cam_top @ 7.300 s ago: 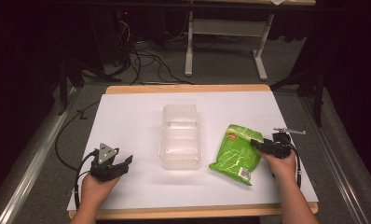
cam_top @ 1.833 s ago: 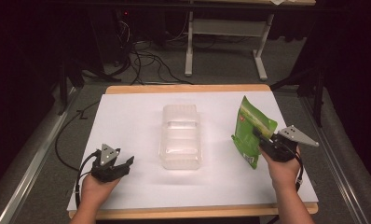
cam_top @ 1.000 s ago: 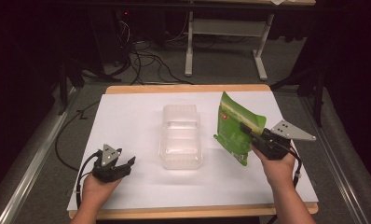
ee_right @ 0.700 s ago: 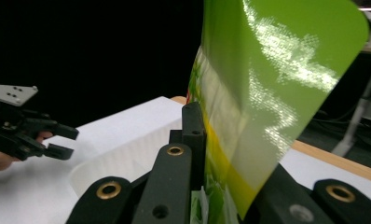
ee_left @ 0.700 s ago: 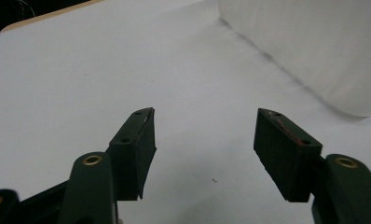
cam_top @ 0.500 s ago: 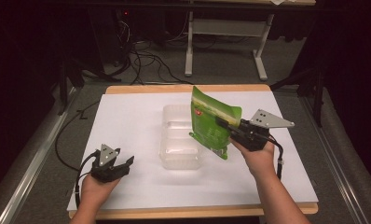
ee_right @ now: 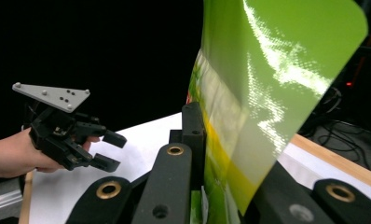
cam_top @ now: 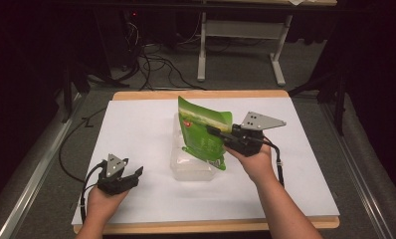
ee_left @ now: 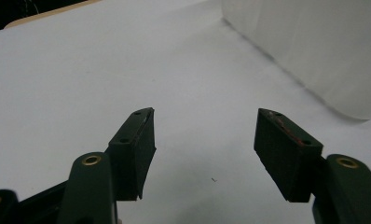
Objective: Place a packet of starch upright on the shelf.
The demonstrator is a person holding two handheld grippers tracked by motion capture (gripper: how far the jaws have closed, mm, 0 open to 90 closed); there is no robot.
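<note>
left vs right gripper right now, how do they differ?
The left gripper is open with nothing between its fingers; the right gripper is shut on the green pouch. The left sits low at the white table cover, near the front edge; the right is raised, holding the pouch upright over the clear plastic container. Both are black, hand-held, with a grey three-cornered plate on top.

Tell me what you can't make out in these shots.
- High view: print on the green pouch is too small to read.
- High view: the pouch covers part of the clear plastic container, so its contents are unclear.
- Right gripper view: the pouch's lower end is cut off by the frame's bottom edge.
</note>
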